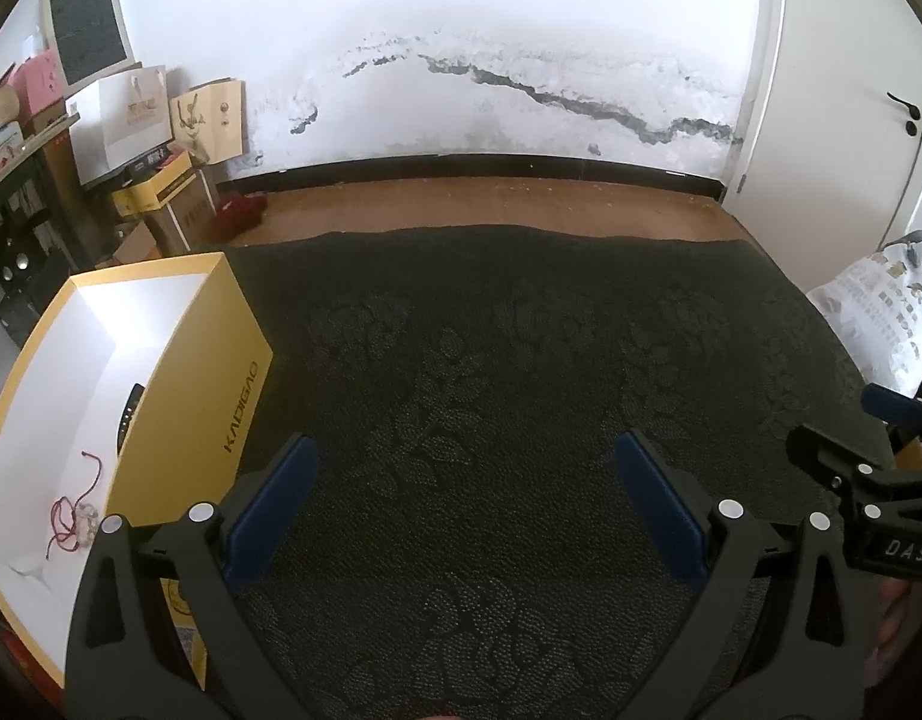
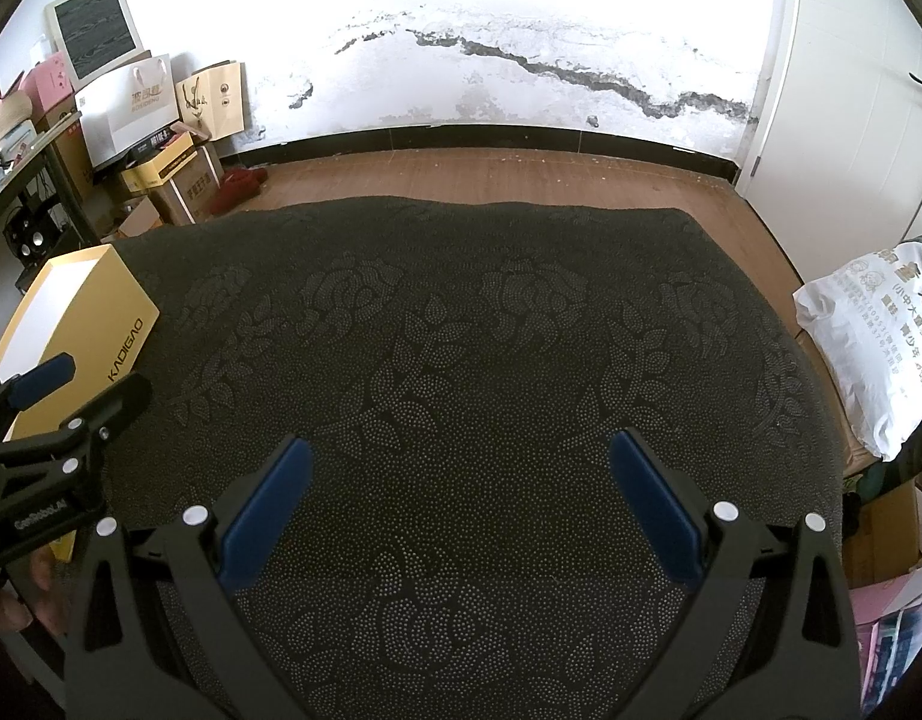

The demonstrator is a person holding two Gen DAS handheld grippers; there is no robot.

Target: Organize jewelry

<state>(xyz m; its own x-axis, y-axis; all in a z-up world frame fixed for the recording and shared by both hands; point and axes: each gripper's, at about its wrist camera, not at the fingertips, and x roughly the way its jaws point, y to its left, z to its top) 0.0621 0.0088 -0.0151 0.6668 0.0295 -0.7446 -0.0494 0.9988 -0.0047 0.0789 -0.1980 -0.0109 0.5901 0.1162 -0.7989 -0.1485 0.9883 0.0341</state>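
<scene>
The red cord (image 1: 77,504) with pale beads lies inside the yellow box (image 1: 221,372), to the left of the left gripper (image 1: 461,480), and its loose end runs up and away from the fingers. A dark item (image 1: 129,414) by the box's inner wall is too unclear to name, and the right-wrist view hides the box's floor. Both the left gripper and the right gripper (image 2: 458,480) are spread wide, holding nothing, above the dark cloth (image 2: 461,330).

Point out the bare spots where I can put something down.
The dark patterned mat is bare from the yellow box across to the white bag, and ahead of both open grippers. Crowded: the box floor near the red-cord jewelry, and the left-wall clutter.
</scene>
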